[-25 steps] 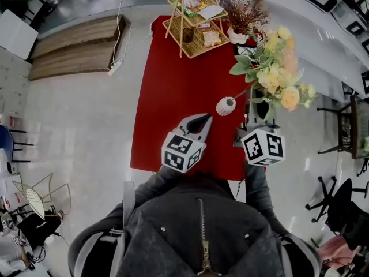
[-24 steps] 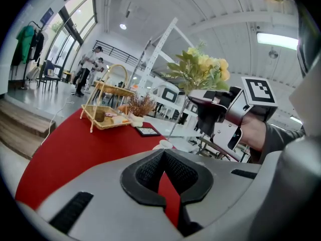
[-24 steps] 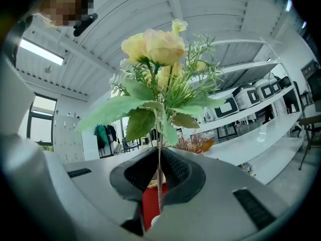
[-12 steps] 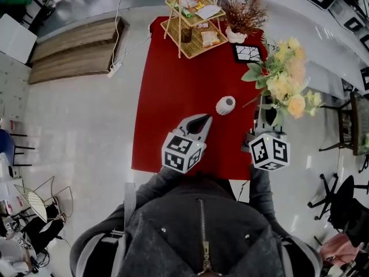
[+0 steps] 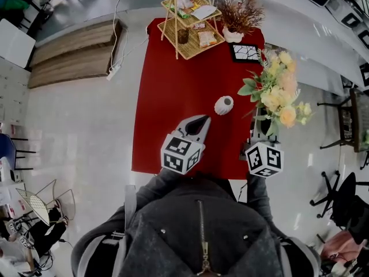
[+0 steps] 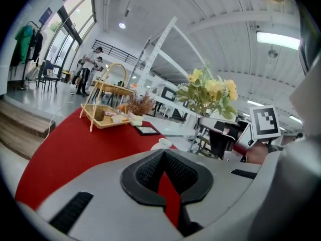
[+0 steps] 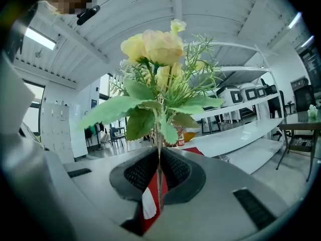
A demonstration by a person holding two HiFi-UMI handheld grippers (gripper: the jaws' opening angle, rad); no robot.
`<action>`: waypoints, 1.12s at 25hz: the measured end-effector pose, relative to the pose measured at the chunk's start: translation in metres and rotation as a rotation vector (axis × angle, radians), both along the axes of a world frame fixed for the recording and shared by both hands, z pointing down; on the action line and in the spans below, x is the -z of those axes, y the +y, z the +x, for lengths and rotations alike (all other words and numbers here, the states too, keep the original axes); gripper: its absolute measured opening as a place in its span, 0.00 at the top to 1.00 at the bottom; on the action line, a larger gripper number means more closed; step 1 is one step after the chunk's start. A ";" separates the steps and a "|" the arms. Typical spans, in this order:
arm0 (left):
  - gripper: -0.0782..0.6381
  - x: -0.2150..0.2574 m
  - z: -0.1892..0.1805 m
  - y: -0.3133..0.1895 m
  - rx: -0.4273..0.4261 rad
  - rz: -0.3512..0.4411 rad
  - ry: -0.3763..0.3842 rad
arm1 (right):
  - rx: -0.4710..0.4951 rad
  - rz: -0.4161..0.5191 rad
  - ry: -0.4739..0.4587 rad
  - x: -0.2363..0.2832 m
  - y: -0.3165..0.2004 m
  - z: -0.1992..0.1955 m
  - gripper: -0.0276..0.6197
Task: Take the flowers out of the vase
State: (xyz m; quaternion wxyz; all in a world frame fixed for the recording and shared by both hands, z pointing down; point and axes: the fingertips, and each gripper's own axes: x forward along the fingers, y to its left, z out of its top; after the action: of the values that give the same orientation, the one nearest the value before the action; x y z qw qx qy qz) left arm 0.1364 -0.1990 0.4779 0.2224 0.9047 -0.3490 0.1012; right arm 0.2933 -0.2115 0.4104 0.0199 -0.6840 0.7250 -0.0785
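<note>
Tightly, right gripper (image 7: 159,160) pinching flowers (image 7: 153,49), left gripper (image 6: 163,158) closed, empty.

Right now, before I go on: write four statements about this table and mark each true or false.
1. The bunch of yellow flowers sits in the white ribbed vase. False: it is out, to the right of the vase.
2. The right tongs clamp the flower stem. True.
3. The left tongs hold the vase. False: they are shut, empty and short of it.
4. The wicker tiered basket stands on the red tablecloth. True.
</note>
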 end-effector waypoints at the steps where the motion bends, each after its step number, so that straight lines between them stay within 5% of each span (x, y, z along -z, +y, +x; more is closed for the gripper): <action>1: 0.88 0.000 0.000 0.000 0.001 0.001 0.000 | -0.003 -0.007 -0.002 -0.005 0.003 0.001 0.91; 28: 0.88 -0.002 -0.004 0.003 0.032 0.004 -0.001 | -0.018 -0.090 -0.041 -0.042 0.028 0.005 0.91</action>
State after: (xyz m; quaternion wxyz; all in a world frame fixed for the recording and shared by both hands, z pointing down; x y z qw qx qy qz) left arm 0.1323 -0.1962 0.4796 0.2219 0.8994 -0.3638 0.0975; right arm 0.2986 -0.1839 0.4522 0.0046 -0.6890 0.7139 -0.1249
